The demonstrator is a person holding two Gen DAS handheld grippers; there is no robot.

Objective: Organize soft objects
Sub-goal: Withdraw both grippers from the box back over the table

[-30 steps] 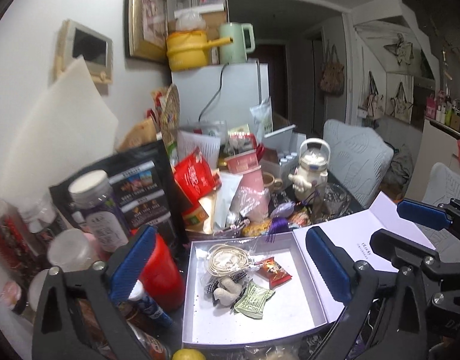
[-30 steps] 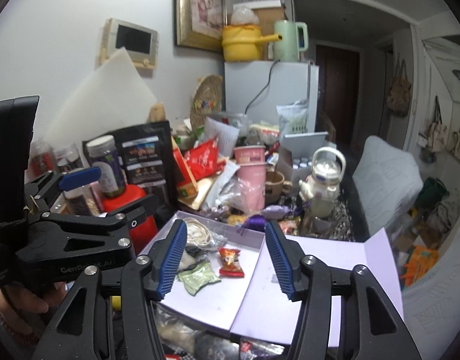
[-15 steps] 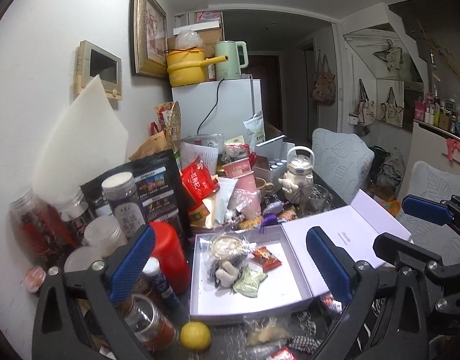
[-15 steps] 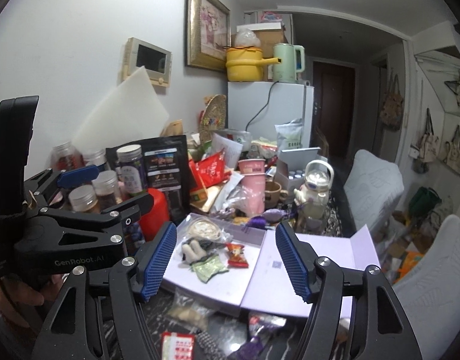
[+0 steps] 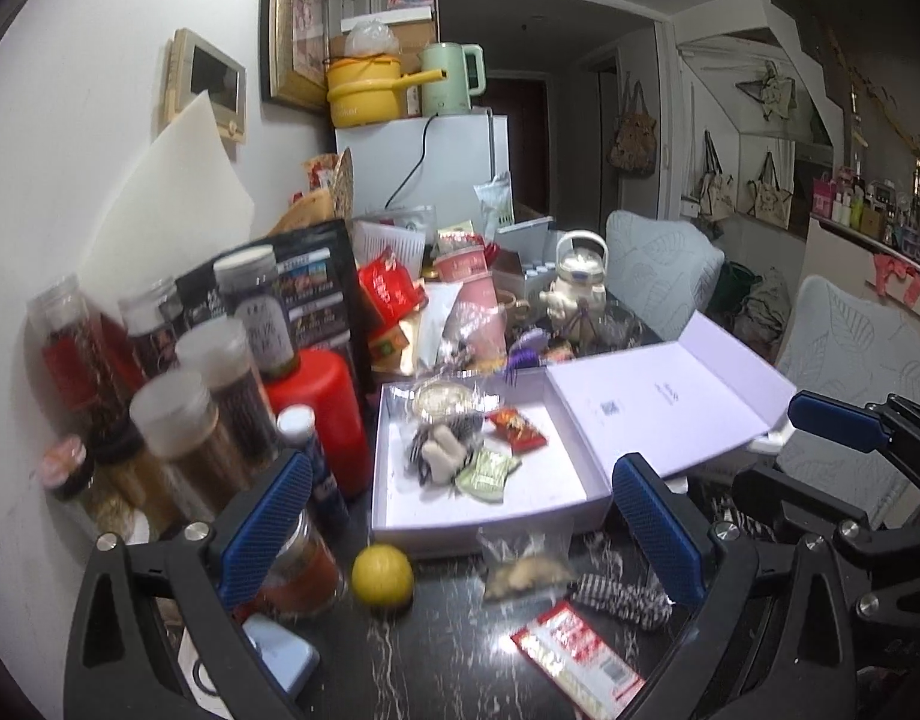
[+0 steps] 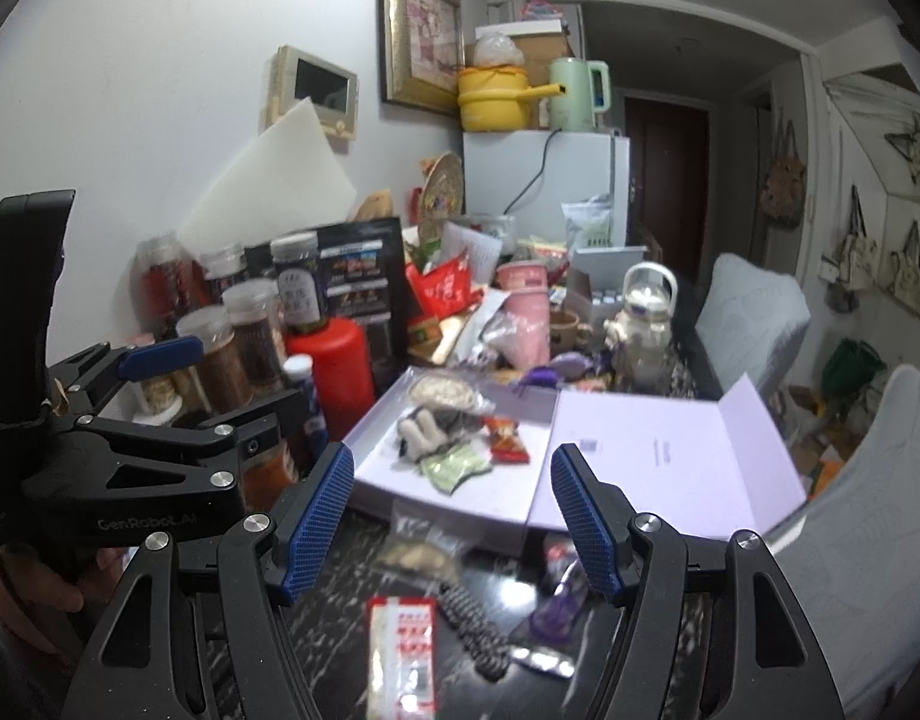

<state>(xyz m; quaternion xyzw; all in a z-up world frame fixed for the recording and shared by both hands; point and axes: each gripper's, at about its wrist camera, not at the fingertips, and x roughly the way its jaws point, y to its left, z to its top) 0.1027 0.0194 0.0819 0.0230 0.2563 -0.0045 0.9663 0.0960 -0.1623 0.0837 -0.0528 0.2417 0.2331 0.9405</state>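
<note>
Both claws, left claw [image 5: 460,516] and right claw [image 6: 451,516], are gaping empty; box [image 5: 400,516] is holding several packets (partway), while red sachet [image 6: 403,642] and checkered scrunchie [image 6: 475,630] are lying near on worktop [image 5: 436,660].

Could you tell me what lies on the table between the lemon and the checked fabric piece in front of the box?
A clear plastic bag with beige contents lies between the lemon and the checked fabric piece, as the left wrist view shows.
</note>
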